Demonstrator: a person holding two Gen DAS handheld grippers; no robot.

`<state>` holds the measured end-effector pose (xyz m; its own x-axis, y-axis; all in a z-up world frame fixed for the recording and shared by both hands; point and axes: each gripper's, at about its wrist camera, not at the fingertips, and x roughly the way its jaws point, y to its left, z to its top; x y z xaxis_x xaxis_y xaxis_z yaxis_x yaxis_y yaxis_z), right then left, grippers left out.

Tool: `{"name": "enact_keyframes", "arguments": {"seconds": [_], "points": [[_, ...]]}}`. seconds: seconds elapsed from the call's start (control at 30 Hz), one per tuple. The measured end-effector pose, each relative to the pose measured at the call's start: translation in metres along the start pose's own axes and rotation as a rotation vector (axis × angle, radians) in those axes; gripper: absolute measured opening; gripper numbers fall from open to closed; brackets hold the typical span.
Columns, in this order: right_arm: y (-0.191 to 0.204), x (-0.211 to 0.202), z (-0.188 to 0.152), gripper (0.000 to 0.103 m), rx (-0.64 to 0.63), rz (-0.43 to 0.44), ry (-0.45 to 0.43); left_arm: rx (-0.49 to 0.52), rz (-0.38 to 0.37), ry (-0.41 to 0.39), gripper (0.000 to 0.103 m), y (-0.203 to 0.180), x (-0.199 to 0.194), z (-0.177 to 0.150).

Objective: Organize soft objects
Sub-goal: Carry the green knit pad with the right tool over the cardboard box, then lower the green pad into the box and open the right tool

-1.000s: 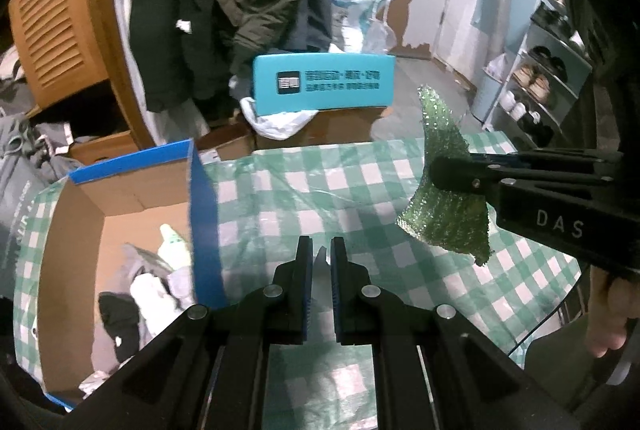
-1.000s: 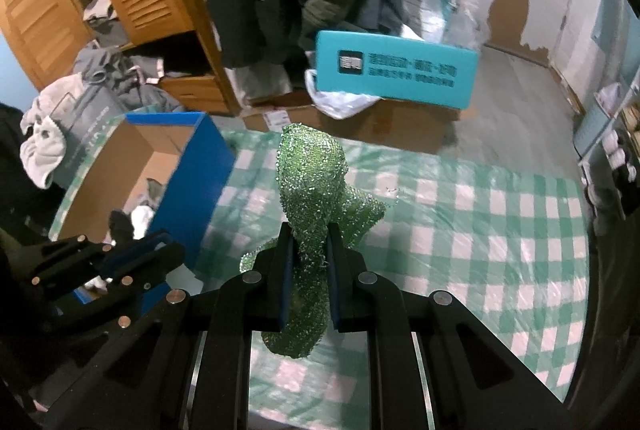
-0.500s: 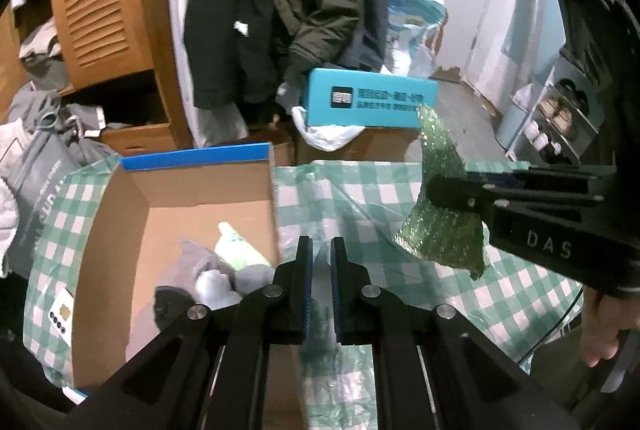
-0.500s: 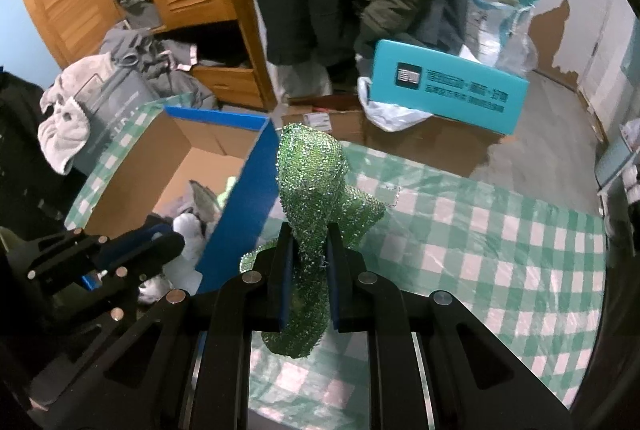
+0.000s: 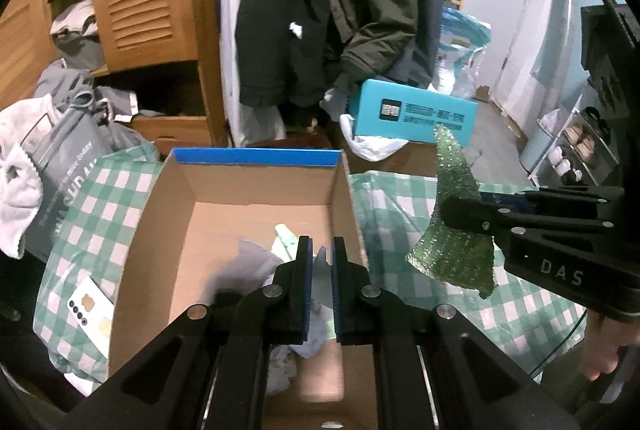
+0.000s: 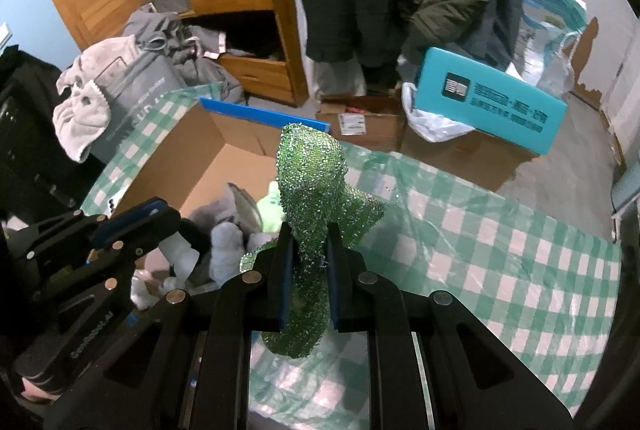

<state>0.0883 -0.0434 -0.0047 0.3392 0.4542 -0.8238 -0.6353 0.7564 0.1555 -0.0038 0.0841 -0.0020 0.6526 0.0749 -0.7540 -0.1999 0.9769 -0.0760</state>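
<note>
Right tongs [image 6: 306, 254], marked "DAS", pinch a green sparkly cloth [image 6: 312, 186]; left tongs [image 5: 320, 254] are closed, empty.

A: What am I carrying?
B: A glittery green mesh cloth [image 6: 310, 190], bunched and standing upright in my right gripper [image 6: 306, 282].
A: And the others?
B: Grey and pale-green plush toys [image 6: 236, 226] lie heaped in the cardboard box [image 5: 256, 190].

Left gripper [image 5: 320, 250]: matte black plastic frame, two flat parallel fingers [image 5: 302, 270] lined with blue pads, round silver screws along linkage arms. Right gripper [image 6: 306, 242]: same black build, blue-edged pads, silver screws; white "DAS" lettering on side. Bare hand [image 5: 602, 346] at handle.
</note>
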Motion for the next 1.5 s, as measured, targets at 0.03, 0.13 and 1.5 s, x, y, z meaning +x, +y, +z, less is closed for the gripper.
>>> {"name": "enact_keyframes", "arguments": {"seconds": [0.03,0.13,1.5], "points": [[0.003,0.001,0.001,0.013,-0.005,0.003,0.001,-0.004,0.004,0.000,0.008,0.003,0.001,0.000],[0.014,0.007,0.006,0.013,-0.019,0.014,0.006,-0.018,0.017,0.005,0.008,0.014,0.003,0.000],[0.046,0.034,0.016,0.061,-0.025,0.016,0.063,-0.094,0.143,0.030,0.059,0.066,-0.004,-0.002]]}}
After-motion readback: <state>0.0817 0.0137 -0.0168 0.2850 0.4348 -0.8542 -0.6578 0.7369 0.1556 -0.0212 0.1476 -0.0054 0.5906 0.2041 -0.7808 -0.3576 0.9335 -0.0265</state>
